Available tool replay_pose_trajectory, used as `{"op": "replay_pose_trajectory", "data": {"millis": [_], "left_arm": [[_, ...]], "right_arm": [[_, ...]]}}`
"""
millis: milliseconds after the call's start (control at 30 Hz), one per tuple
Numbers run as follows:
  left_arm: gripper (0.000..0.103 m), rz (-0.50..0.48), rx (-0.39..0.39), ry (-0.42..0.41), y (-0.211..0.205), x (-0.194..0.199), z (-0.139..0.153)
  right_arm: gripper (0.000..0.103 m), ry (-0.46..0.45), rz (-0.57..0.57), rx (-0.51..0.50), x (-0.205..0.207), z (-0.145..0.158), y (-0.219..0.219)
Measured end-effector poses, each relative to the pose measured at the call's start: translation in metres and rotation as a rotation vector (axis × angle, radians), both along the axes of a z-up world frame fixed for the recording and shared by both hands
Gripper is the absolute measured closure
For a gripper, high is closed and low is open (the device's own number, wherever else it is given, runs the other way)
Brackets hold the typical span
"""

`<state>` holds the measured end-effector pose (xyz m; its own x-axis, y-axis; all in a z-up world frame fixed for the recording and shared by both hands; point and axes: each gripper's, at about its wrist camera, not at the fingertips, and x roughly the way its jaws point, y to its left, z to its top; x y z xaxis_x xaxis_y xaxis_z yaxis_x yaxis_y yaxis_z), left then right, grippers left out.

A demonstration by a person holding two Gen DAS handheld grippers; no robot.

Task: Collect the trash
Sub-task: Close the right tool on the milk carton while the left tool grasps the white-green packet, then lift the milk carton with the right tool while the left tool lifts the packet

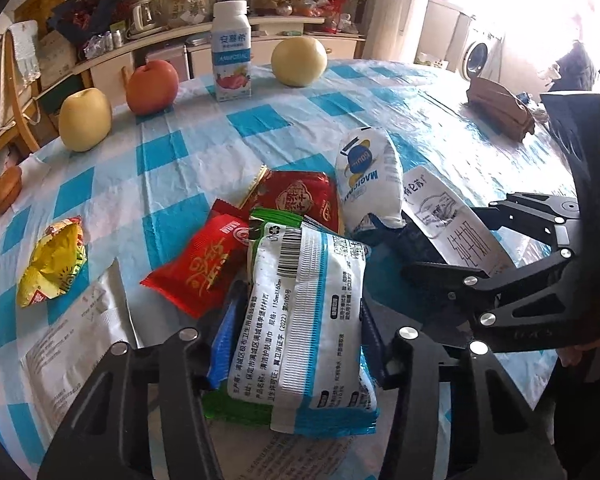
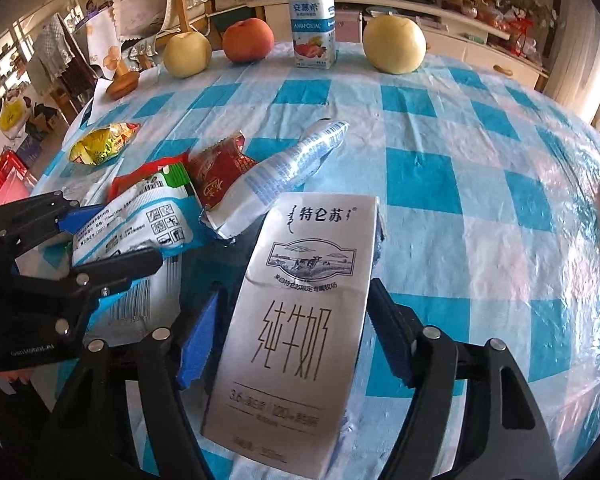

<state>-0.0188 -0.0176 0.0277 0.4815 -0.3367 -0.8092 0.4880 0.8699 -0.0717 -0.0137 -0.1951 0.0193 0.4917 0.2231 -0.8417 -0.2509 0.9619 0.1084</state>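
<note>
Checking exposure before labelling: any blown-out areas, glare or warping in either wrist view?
Left wrist: window corner blown out, glare streaks across the tablecloth. Right wrist: evenly lit, mild sheen on the cloth's right side, milk carton sharp. Both: strong fisheye curving, dark corners.

On the tabletop (image 2: 460, 152) a heap of wrappers lay in front of me. My left gripper (image 1: 296, 320) had its fingers on either side of a wipes packet (image 1: 308, 320), which lay on top of the heap. To its right, my right gripper (image 2: 296, 320) straddled a milk carton (image 2: 296, 312) lying flat. Between the two, a crumpled pouch (image 2: 284, 172) pointed away from me, with a snack wrapper (image 2: 220, 168) just to its left. Further left, apart from the heap, sat a torn packet (image 1: 54, 264). Along the far edge stood a pear (image 2: 187, 55), an apple (image 2: 248, 40), a yogurt bottle (image 2: 313, 20) and another pear (image 2: 395, 44), left to right.
</note>
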Motion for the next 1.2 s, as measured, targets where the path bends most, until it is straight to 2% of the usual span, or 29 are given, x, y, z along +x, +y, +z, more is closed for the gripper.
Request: {"op": "replay_pose_trajectory", "data": {"millis": [400, 767, 933, 1200], "left_arm": [[0.062, 0.067, -0.027, -0.014, 0.008, -0.001, 0.005], [0.063, 0.122, -0.108, -0.045, 0.031, -0.005, 0.026], [0.063, 0.153, -0.148, -0.074, 0.044, -0.009, 0.041], [0.063, 0.222, -0.203, -0.118, 0.072, -0.011, 0.059]], "right_arm": [[0.038, -0.065, -0.017, 0.059, -0.003, 0.011, -0.006], [0.039, -0.152, -0.017, 0.176, -0.011, 0.038, -0.008], [0.039, -0.152, -0.022, 0.237, -0.011, 0.043, -0.008], [0.039, -0.163, -0.023, 0.272, -0.012, 0.05, 0.001]]}}
